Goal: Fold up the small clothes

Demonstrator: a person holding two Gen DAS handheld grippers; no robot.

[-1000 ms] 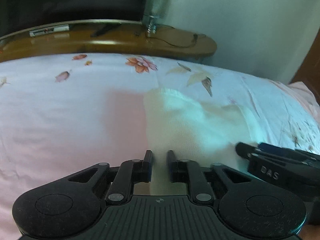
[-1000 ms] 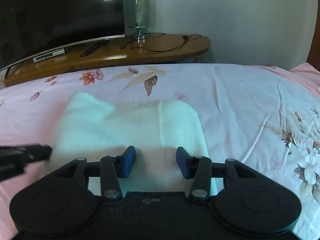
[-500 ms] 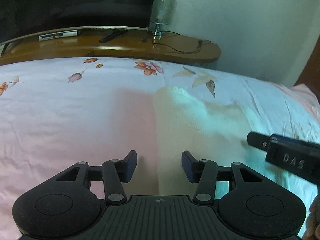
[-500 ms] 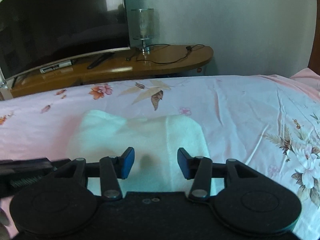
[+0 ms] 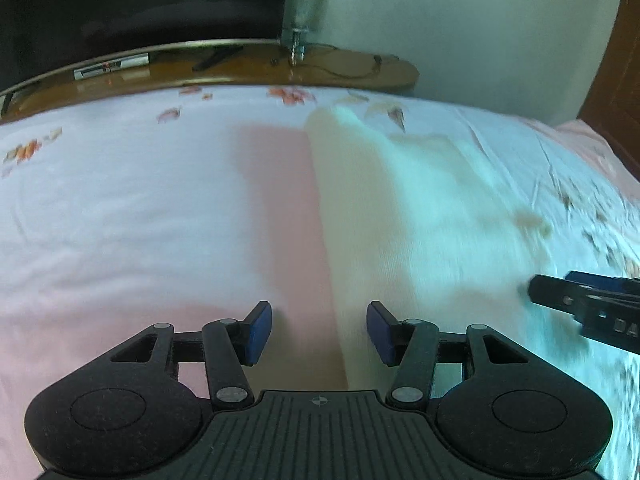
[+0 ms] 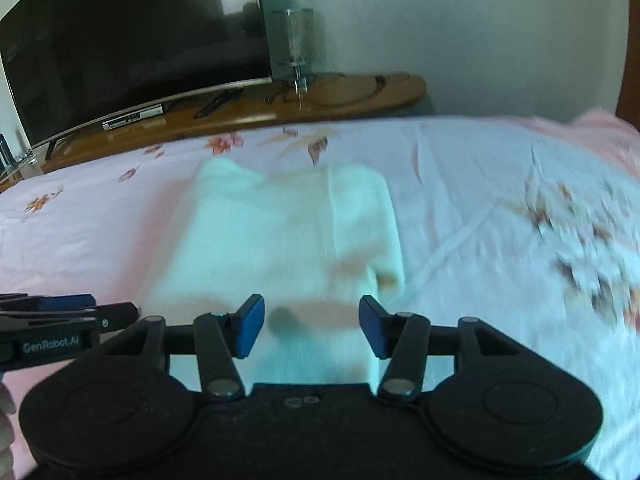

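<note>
Both claws, left gripper (image 5: 319, 332) and right gripper (image 6: 311, 327), now hover spread and empty; a second ago the left was nearly closed. White folded garment (image 6: 280, 240) lies released mid-bed on the pink floral sheet (image 6: 480, 208), suggesting this fold is finished.

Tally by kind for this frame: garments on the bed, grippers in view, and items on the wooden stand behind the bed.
White garments: 1
Grippers: 2, left gripper and right gripper, both open
On the wooden stand: TV, glass lamp, remote, cable: 4
Total: 7
</note>
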